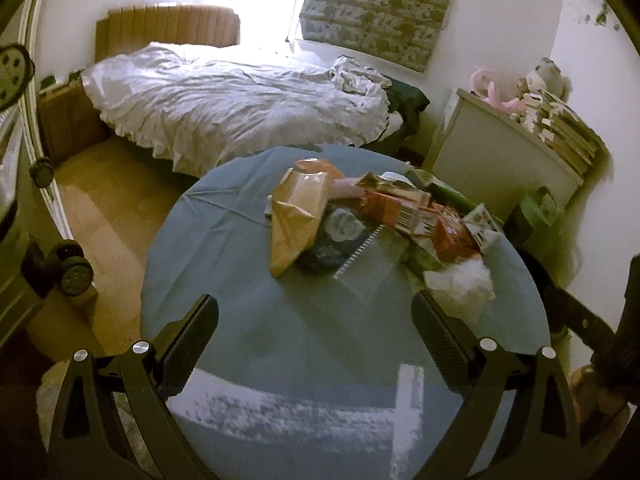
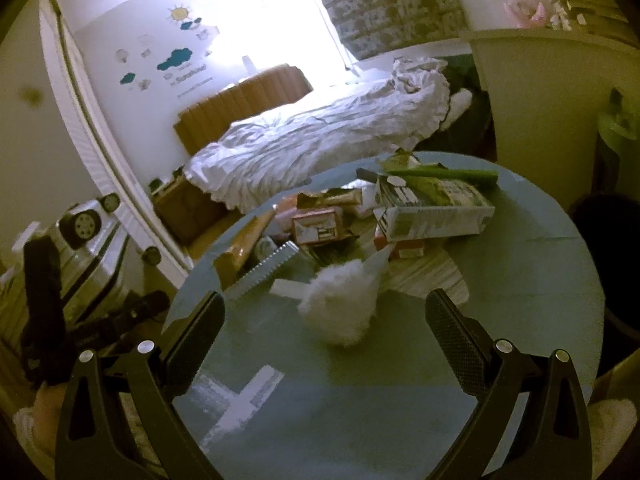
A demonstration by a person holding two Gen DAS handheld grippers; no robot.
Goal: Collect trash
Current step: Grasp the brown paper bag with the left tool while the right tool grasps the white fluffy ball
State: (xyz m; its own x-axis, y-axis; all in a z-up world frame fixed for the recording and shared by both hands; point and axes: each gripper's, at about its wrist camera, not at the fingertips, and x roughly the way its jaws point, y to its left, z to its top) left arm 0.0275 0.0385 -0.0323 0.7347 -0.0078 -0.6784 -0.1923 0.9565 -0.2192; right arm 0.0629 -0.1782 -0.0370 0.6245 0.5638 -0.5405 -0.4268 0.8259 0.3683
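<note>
A heap of trash lies on a round blue table. It holds a crumpled brown paper bag, orange cartons, a clear plastic tray and a white crumpled wad. My left gripper is open and empty, above the table's near side, short of the heap. In the right wrist view the white wad lies just ahead of my open, empty right gripper. Behind the wad are a white and green carton, a small brown box and a green tube.
An unmade bed with white sheets stands behind the table. A white cabinet with books and soft toys is at the right. A green bin stands by the wall at the right. A suitcase stands at the left.
</note>
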